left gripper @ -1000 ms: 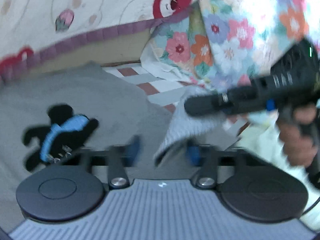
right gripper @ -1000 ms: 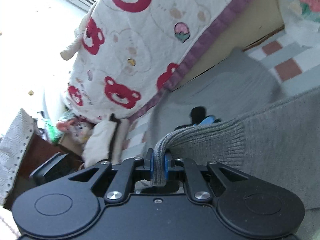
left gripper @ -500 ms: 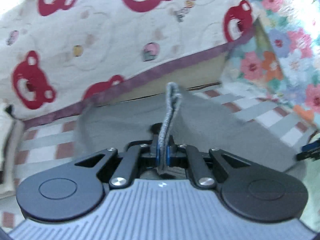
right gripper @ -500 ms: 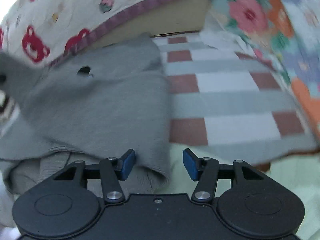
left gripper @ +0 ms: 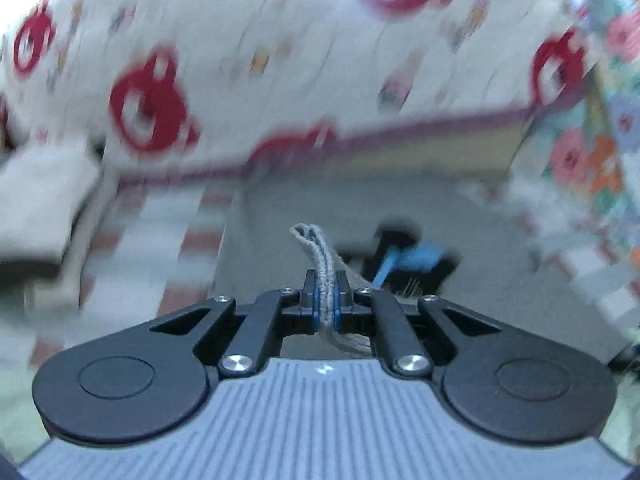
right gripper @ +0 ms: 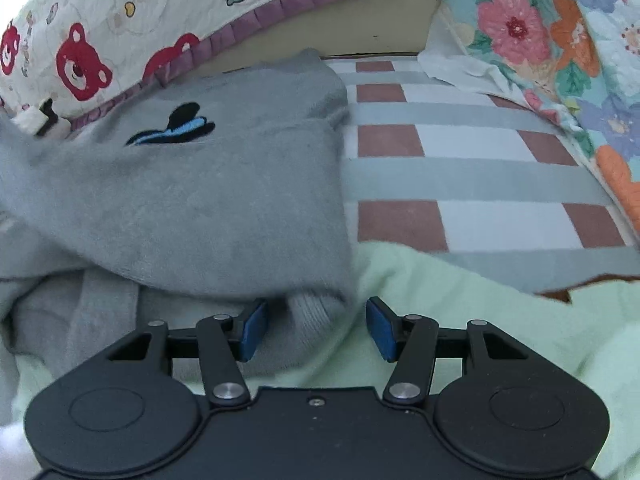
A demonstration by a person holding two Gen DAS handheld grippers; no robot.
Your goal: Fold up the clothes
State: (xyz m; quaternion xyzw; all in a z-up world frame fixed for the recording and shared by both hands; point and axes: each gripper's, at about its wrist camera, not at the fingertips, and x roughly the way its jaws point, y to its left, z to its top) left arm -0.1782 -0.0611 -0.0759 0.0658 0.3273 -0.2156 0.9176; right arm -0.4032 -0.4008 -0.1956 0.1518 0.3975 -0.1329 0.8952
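A grey knit sweater point(right gripper: 192, 208) with a black and blue embroidered patch point(right gripper: 172, 128) lies on the checked bed sheet point(right gripper: 460, 172). In the left wrist view my left gripper point(left gripper: 327, 292) is shut on the sweater's ribbed cuff point(left gripper: 318, 252), which sticks up between the blue pads; that view is blurred by motion, with the patch point(left gripper: 412, 256) just beyond. My right gripper point(right gripper: 316, 326) is open and low over the sweater's near edge, with a ribbed grey fold point(right gripper: 308, 320) lying between its fingers.
A pale green cloth point(right gripper: 480, 320) lies under and right of the right gripper. A bear-print quilt point(right gripper: 120, 20) with a purple border rises behind the sweater. A floral blanket point(right gripper: 560, 40) is heaped at the right. A pale pillow-like shape point(left gripper: 40, 200) sits at the left.
One second ago the right gripper held the ribbed cuff and the left was open; the cuff passed to the left, which now grips it. The right has opened and dropped to the sweater's near edge.
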